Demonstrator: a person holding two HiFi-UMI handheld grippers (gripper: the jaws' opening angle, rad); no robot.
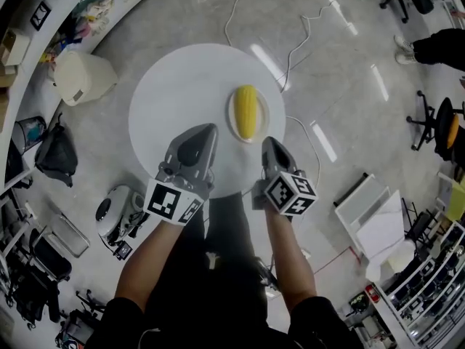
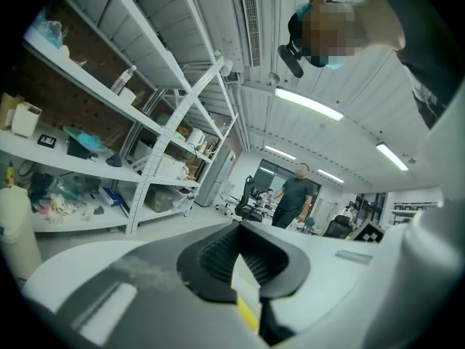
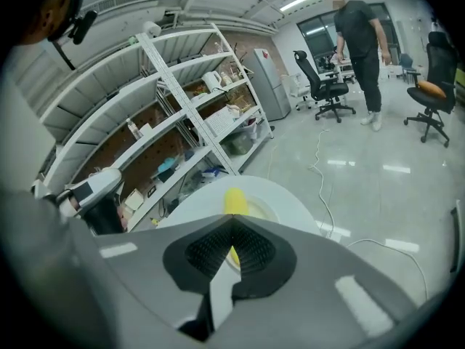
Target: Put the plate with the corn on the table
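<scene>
Yellow corn (image 1: 246, 111) on its white plate (image 1: 264, 116), flat on the round white desk (image 1: 174, 93), so placement looks done to me. The plate is just ahead of the right gripper (image 1: 269, 142) and ahead and to the right of the left gripper (image 1: 209, 128). Neither touches it. Both sets of jaws are pressed together with nothing pinched; each gripper view shows only a thin sliver at the seam. What's left, as I read it, is clearing out. Back both grippers straight away from the plate and up, with no sideways sweep. The right jaws are the ones to watch: their tip is nearest the plate rim, and a clip there could slide the plate or roll the cob. The left jaws are over bare desk, so less risk. The cob lies lengthwise across the plate's middle, filling most of it, with its ends near the rim. It's a plain kernel-yellow and I see no husk. The plate is small, shallow and round. It sits right of the desk's centre and fully on the top, not overhanging. A white cable (image 1: 305, 35) runs on the floor beyond the desk, well clear of either gripper.
</scene>
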